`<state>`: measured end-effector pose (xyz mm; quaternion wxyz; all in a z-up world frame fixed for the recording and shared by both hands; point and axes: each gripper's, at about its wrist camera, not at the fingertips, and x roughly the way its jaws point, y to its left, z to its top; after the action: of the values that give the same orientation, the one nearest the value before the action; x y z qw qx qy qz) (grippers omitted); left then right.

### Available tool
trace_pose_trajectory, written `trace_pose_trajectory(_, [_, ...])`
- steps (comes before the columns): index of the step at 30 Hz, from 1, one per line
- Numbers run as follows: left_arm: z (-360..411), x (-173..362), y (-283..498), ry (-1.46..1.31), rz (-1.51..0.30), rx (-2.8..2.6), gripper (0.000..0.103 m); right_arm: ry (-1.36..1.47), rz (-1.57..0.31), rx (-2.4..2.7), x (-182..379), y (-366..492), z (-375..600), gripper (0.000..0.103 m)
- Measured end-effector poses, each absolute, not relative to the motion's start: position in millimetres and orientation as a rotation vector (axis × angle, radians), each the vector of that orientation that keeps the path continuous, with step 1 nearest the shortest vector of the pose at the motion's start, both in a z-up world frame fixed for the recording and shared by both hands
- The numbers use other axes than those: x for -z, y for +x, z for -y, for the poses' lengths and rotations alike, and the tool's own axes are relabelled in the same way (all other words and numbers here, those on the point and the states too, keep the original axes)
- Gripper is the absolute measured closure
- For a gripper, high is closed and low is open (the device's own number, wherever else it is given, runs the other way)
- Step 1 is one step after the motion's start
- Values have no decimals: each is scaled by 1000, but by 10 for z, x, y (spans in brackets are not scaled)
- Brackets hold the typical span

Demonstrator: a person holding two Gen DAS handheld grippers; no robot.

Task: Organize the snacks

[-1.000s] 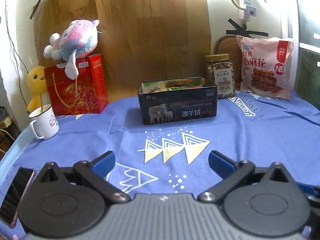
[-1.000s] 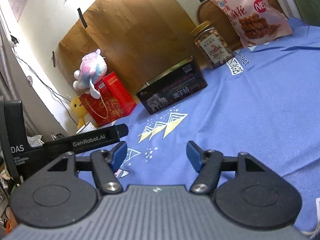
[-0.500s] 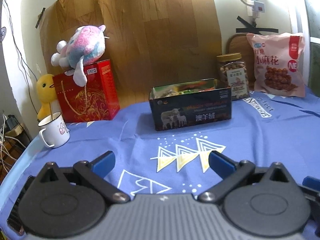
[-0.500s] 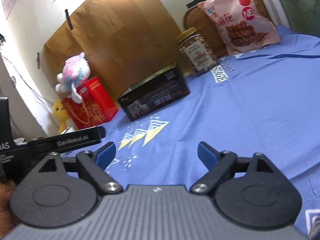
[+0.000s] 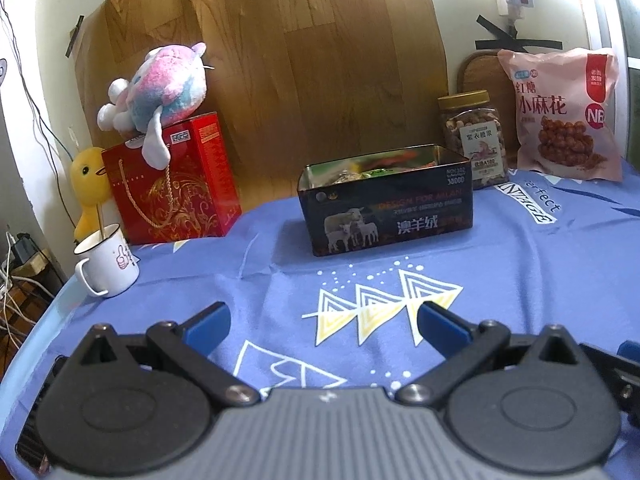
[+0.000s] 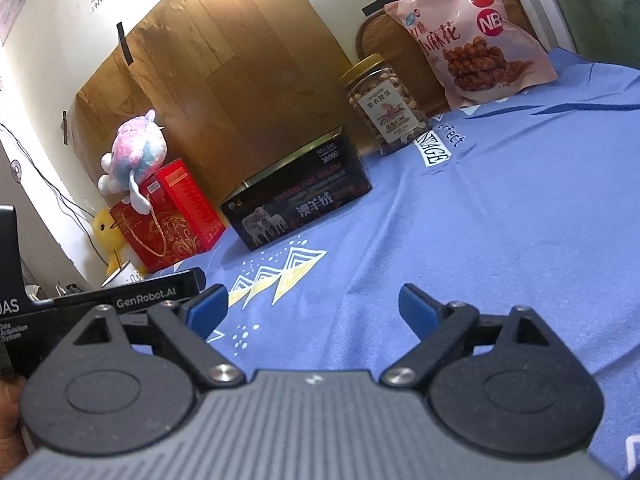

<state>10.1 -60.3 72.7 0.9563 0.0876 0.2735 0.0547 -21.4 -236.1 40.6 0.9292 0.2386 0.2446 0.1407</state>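
- Left wrist view: the left gripper (image 5: 322,326) is spread wide with nothing between its fingers. Ahead on the blue-clothed bench (image 5: 540,272) stands the open black tin (image 5: 386,210), snack wrappers showing inside. Behind the tin's right end is the nut jar (image 5: 474,142); further right, the pink snack bag (image 5: 564,114). Only here: a white mug (image 5: 108,264), left of the tin.
- Right wrist view: the right gripper (image 6: 314,310) is likewise spread and empty. The tin (image 6: 298,200) reads "DESIGN FOR MILAN". Only here: the left gripper's body (image 6: 132,300), marked "GenRobot.AI".

Glossy dark metal tin (image 5: 386,208) on matt blue cloth (image 5: 520,280).
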Motion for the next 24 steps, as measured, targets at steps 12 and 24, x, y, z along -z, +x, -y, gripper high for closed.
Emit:
trace_pose_trajectory(12, [683, -684, 133, 178, -587, -52, 0, 506, -470, -281, -414, -251, 2411, 8])
trace_pose_trajectory(24, [747, -592, 241, 115, -574, -12, 0, 461, -500, -219, -356, -310, 2497, 8])
